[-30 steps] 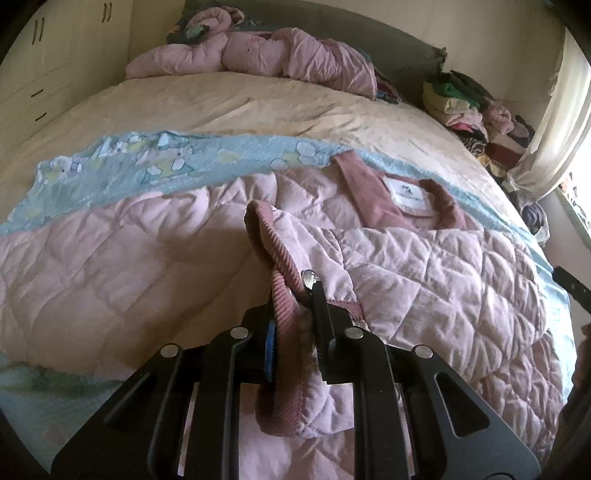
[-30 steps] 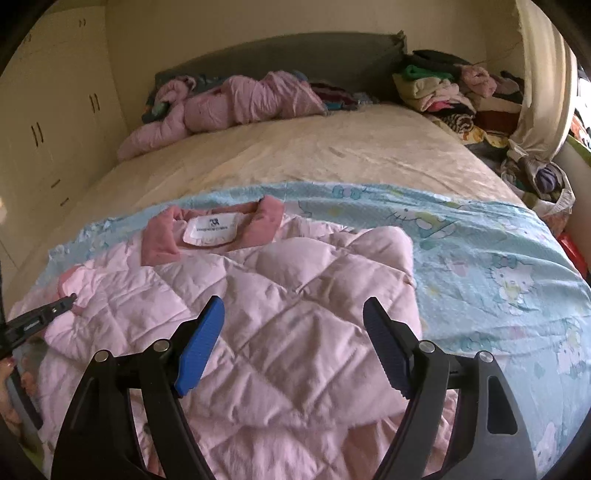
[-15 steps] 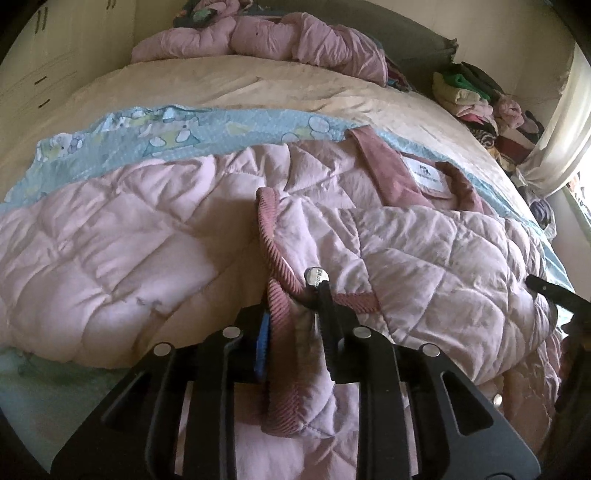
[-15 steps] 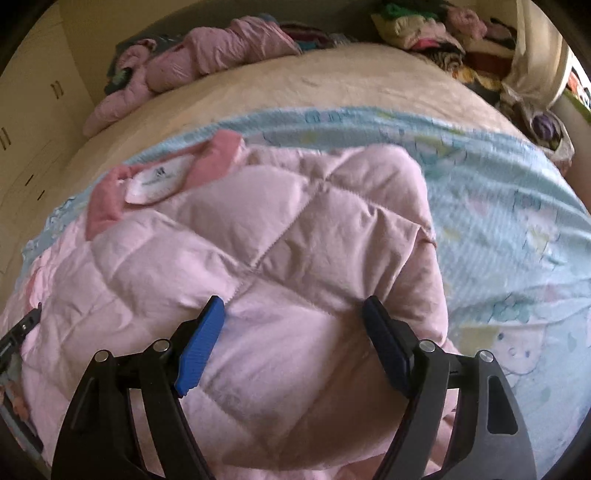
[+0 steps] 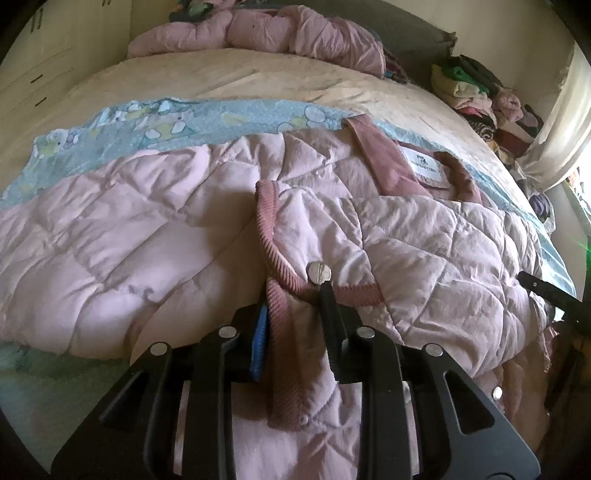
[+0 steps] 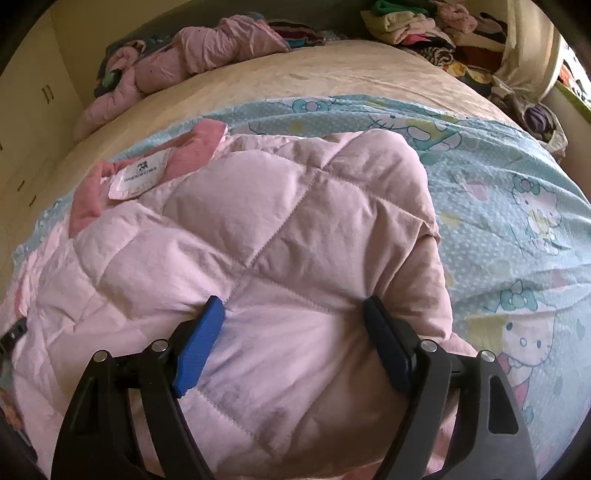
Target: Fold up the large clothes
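Observation:
A pink quilted jacket (image 5: 122, 236) lies spread on the bed, its darker collar and white label (image 5: 423, 164) at the far side. One sleeve is folded across the body, and its ribbed cuff (image 5: 275, 321) runs between the fingers of my left gripper (image 5: 295, 299). The jaws are opening but still touch the cuff on both sides. My right gripper (image 6: 293, 306) rests low on the jacket's (image 6: 258, 229) folded right side. Its jaws are opening wide, with puffy fabric under them and nothing pinched. Its tip shows in the left wrist view (image 5: 546, 291).
The jacket sits on a blue cartoon-print sheet (image 6: 517, 206) over a beige bedspread (image 5: 240, 77). Another pink jacket (image 5: 295, 33) is bunched by the headboard. A heap of clothes (image 5: 476, 92) and a curtain (image 5: 561, 122) stand at the far right, cupboards on the left.
My right gripper has dropped onto the jacket and spread a little wider. The left jaws have parted slightly around the cuff, and the left hand has tipped down a bit.

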A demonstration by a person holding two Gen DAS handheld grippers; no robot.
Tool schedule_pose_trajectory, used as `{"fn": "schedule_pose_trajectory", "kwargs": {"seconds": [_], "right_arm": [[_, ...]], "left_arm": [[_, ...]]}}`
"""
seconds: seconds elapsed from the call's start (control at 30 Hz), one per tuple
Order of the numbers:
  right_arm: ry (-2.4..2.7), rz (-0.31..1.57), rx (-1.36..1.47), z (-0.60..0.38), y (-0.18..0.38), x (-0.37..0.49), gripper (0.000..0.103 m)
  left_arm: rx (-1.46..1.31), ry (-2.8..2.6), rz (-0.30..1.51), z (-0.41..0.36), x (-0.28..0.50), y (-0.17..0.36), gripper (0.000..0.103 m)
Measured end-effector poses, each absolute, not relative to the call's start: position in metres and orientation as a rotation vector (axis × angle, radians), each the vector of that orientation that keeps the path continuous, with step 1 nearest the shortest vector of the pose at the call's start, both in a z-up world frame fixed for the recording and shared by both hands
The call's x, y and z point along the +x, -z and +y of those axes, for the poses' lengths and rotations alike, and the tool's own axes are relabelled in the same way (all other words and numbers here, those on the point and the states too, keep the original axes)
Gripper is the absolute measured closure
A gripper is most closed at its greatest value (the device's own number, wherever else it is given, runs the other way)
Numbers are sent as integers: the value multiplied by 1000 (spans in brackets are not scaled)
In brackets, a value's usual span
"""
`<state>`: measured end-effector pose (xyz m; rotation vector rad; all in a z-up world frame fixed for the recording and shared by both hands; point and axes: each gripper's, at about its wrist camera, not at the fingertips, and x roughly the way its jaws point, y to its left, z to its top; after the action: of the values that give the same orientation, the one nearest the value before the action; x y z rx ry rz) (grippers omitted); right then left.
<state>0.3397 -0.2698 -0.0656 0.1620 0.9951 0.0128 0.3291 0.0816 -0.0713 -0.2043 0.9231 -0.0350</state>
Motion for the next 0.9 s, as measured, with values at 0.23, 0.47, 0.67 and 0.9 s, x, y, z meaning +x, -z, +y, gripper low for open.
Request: {"fn": "schedule_pose_trajectory", "kwargs": {"seconds": [0.23,0.47,0.67,0.9], "right_arm": [[-62,947,235,-266,46,311,7],[-124,914,292,-259,27,282,4],[-178,912,281,-244,14,268,4],[-226,888,274,-220,-4,253,4]], "left_arm": [[-190,26,934,81,320,70,72],[-214,14,906,83,306,54,31],[-237,1,870,89,291,33,9],[-263,-23,814,103,270,11,9]]}}
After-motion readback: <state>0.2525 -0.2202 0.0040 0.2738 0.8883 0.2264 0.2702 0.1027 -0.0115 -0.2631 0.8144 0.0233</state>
